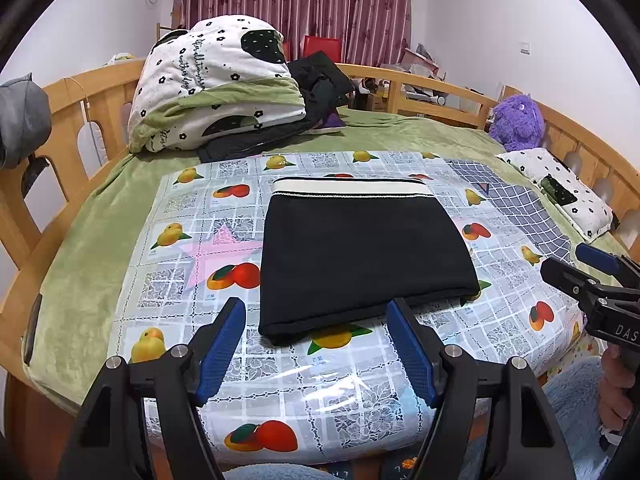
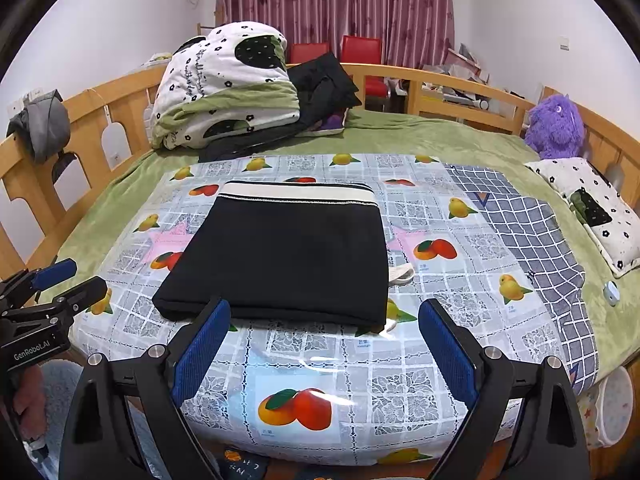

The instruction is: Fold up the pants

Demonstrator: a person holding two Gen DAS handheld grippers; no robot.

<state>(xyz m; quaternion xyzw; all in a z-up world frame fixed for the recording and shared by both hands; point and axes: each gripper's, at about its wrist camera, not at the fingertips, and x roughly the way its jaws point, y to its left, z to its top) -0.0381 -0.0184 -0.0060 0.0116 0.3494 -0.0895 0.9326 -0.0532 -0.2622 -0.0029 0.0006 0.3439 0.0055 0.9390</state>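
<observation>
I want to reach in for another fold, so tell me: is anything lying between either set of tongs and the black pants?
Nothing visible. Only bare fruit-print cover lies between the open right tongs and the folded pants; likewise for the open left tongs.

We see black pants with a cream waistband, on a white fruit-printed cover with orange and yellow fruit. At two o'clock sits a purple plush toy. Blanket green, curtain maroon.
</observation>
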